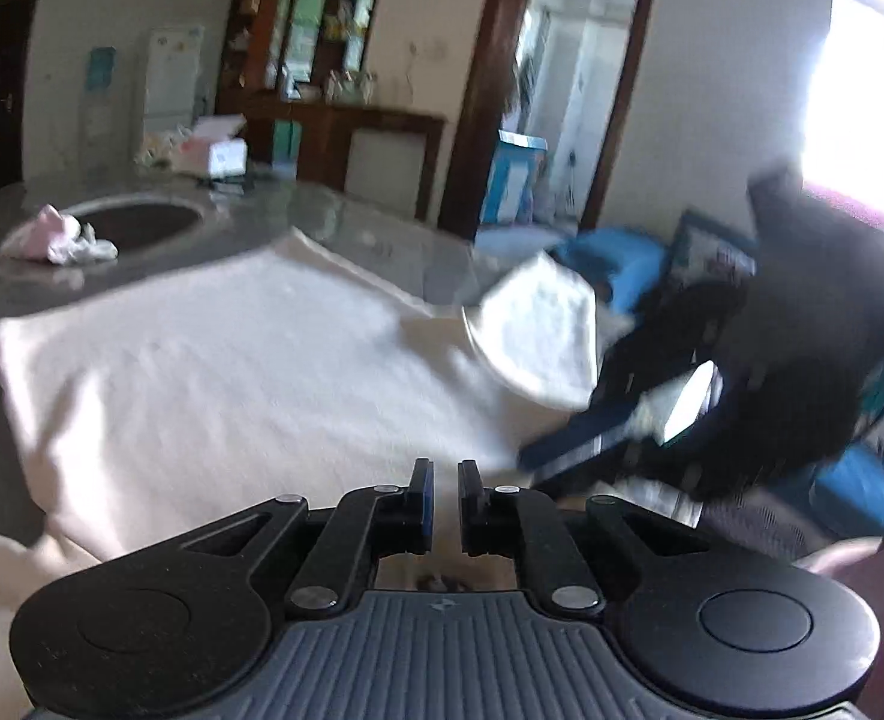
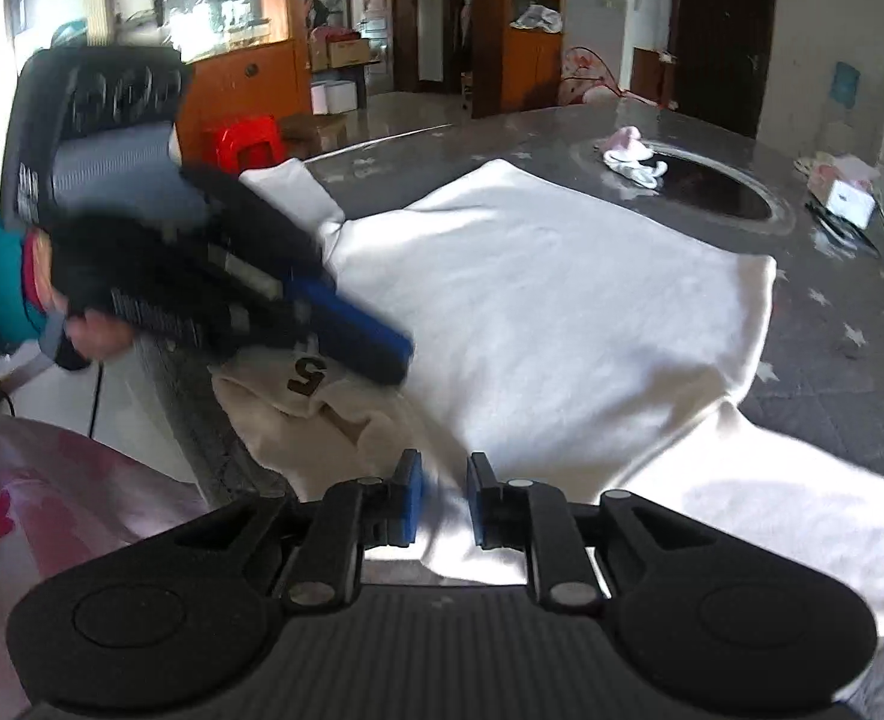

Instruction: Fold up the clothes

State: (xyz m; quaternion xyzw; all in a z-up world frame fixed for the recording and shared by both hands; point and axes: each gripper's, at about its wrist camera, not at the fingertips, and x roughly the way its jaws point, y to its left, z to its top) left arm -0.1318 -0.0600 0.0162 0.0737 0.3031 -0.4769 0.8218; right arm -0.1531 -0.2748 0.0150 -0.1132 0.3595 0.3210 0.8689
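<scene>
Covering much of a dark, star-speckled table point(image 2: 832, 372), a white garment point(image 2: 532, 300) lies spread flat, one sleeve point(image 1: 538, 336) lifted at the edge. The left gripper point(image 1: 445, 504) hovers nearly shut with nothing between its fingers; the right gripper point(image 2: 445, 498) stands slightly apart over the cloth, gripping nothing. Wooden shelves point(image 1: 304, 30), a dark door point(image 2: 721, 42) and a red stool point(image 2: 247, 141) ring the sunlit room.
</scene>
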